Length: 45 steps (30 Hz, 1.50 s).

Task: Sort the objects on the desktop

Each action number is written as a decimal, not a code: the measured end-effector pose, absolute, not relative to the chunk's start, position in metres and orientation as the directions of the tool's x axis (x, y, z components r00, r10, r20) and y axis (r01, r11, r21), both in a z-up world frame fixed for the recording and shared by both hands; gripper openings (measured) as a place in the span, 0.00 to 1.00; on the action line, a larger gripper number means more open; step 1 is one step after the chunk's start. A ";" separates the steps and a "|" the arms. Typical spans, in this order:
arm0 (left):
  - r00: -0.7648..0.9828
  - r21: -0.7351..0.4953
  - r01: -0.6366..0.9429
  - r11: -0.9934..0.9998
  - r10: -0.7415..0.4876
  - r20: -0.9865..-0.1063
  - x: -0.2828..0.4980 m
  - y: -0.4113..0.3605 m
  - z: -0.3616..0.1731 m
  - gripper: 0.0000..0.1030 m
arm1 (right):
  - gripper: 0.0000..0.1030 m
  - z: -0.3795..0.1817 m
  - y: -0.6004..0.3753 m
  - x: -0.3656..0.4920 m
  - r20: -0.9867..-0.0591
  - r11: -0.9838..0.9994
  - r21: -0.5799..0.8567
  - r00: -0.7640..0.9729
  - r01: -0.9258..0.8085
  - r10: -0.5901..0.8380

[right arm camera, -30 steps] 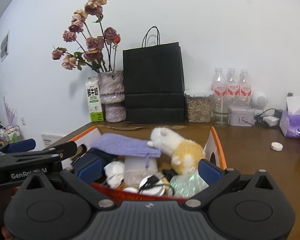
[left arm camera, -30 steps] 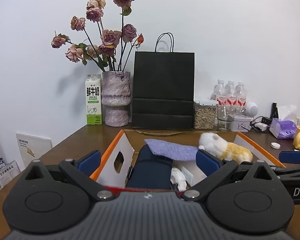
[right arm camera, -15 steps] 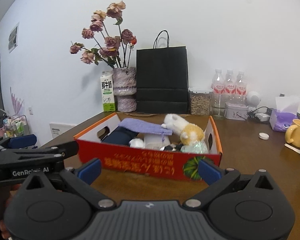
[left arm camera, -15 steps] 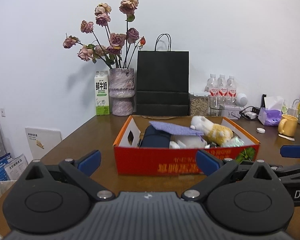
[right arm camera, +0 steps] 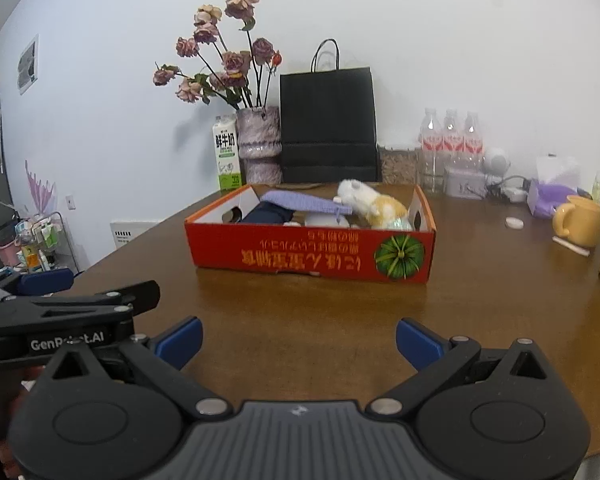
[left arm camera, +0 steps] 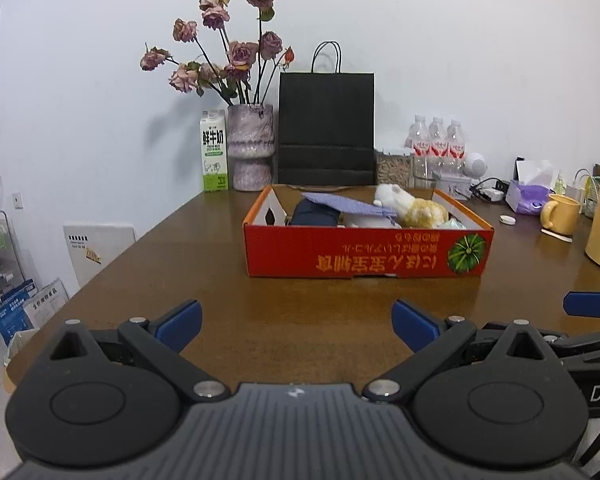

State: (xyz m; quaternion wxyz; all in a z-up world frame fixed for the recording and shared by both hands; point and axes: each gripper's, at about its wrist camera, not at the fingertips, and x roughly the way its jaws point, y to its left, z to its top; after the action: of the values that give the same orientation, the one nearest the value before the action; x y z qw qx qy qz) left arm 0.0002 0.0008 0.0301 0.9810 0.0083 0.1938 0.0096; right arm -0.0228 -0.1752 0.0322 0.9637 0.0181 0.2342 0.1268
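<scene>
- A white-and-green milk carton is standing at the far left against the wall, printed with "鲜牛奶", touching a mottled purple ceramic vase of faded pink roses.
- A black paper carrier bag is standing just beside the vase.
- The left black gripper with blue pads is hovering over the brown wooden table, jaws spread wide, gripping nothing; "GenRobot.AI" is showing on its side in the right wrist view.
- A red cardboard box is sitting mid-table, its yellow Chinese lettering upside down beside a green pumpkin picture, holding a lilac cloth and a white-and-orange plush toy.
- The right black gripper with blue pads is also gaping empty.
- A yellow ceramic mug is standing at the right.
</scene>
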 end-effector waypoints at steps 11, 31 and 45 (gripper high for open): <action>0.928 0.032 -0.005 0.999 0.016 -0.373 -0.003 -0.004 0.032 1.00 | 1.00 0.034 -0.180 -0.029 -0.439 0.968 0.106 0.863 -0.225 0.249; 0.928 0.046 0.002 0.999 0.015 -0.372 -0.004 -0.005 0.033 1.00 | 1.00 0.035 -0.180 -0.029 -0.440 0.973 0.084 0.868 -0.215 0.230; 0.927 0.046 0.003 0.999 0.015 -0.375 -0.004 -0.005 0.032 1.00 | 1.00 0.035 -0.181 -0.029 -0.439 0.973 0.084 0.869 -0.214 0.229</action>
State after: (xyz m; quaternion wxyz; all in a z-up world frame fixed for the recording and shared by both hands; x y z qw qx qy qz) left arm -0.0043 -0.0053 0.0321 0.9813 0.0228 0.1910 0.0030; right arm -0.0290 -0.1808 0.0349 0.9665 0.0162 0.2289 0.1148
